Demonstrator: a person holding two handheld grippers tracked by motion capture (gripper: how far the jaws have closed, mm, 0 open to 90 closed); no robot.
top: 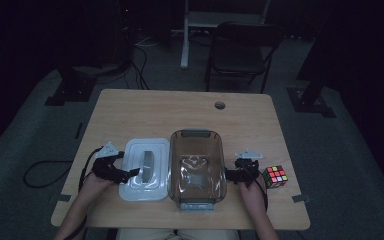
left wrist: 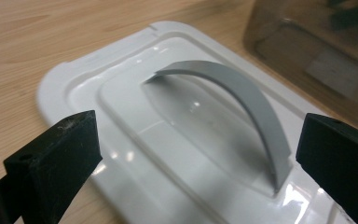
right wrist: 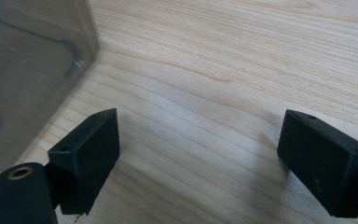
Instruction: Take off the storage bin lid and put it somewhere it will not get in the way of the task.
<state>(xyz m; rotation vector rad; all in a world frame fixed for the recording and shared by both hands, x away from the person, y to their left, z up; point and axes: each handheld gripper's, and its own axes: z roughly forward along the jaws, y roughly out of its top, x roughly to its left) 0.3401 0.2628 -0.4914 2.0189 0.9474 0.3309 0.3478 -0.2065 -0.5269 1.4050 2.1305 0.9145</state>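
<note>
We see the white lid (top: 144, 169) lying flat on the bench (top: 180, 110) just left of the clear container (top: 197, 170), probably set aside so the box stays open. Our left gripper (left wrist: 196, 154) gapes wide around its grey handle (left wrist: 242, 98), holding nothing. Our right gripper (right wrist: 198, 158), also wide and empty, hovers over bare wood beside the container wall. The high view adds a puzzle cube (top: 275, 176).

In the left gripper view, the lid (left wrist: 168, 140) runs off the bottom edge; beside it the box (left wrist: 317, 51) is blurred.
</note>
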